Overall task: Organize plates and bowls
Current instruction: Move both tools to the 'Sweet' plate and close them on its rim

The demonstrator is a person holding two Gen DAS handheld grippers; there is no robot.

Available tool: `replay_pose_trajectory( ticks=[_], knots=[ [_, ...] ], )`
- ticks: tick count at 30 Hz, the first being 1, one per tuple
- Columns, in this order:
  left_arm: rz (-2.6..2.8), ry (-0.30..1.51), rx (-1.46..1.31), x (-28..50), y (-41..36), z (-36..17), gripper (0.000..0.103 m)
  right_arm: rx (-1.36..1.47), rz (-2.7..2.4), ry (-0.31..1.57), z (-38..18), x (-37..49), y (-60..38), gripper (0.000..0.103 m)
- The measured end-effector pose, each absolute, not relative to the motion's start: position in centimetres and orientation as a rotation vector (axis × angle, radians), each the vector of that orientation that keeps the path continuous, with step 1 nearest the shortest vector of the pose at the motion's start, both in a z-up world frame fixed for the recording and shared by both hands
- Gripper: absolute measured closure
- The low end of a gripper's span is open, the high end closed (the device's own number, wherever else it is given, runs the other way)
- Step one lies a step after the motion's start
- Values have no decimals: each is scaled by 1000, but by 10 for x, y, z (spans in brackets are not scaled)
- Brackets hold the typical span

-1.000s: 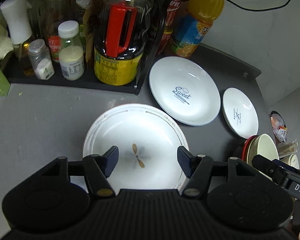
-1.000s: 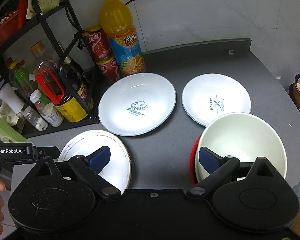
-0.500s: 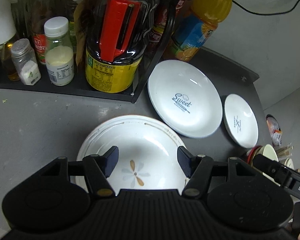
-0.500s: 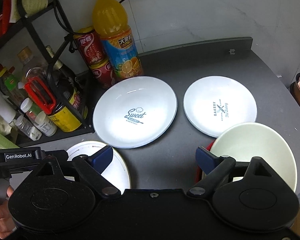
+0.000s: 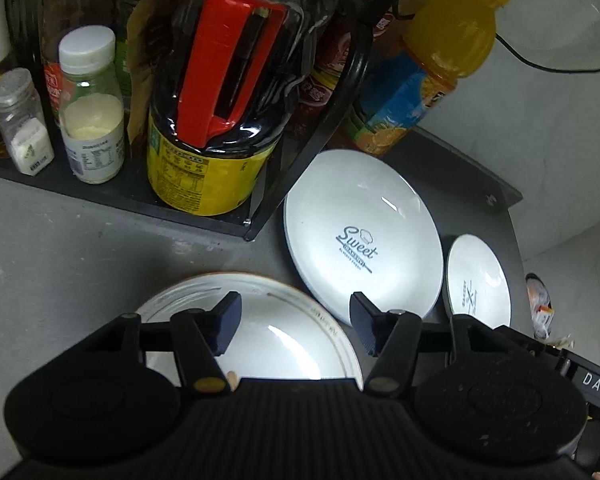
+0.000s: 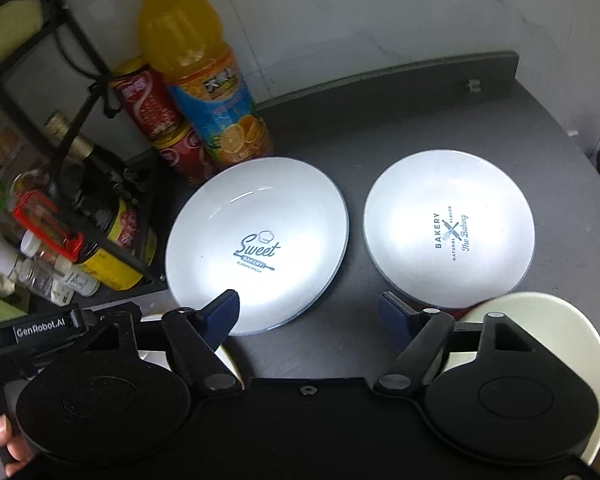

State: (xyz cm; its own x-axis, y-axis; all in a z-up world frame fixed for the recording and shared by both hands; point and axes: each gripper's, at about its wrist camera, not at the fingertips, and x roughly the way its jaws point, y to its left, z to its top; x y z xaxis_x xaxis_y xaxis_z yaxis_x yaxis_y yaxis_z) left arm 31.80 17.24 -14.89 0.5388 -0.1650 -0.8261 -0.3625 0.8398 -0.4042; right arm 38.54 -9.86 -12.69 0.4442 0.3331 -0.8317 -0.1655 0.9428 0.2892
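Nearest, the left gripper narrows its empty jaws above a glossy round rimmed plate; the right gripper, closing too, grips nothing beside a smooth cream bowl; beyond, two glazed white plates lie on the matte dark counter

Black grippers, dark-blue fingers

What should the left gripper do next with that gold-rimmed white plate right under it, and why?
Probably ease the left gripper down so its closing jaws catch the gold-rimmed plate's far rim: nothing is between them yet, and the Sweet plate beside it looks a likely stacking spot.
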Motion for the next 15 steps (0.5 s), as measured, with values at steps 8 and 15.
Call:
replay_pose_trajectory(
  ticks=[8, 15],
  knots=[
    [160, 1002, -669, 341, 166, -169, 55, 208, 322, 1135, -148, 422, -106, 47],
    [220, 992, -742, 357, 161, -190, 67, 210, 353, 1198, -167, 455, -104, 58]
  ],
)
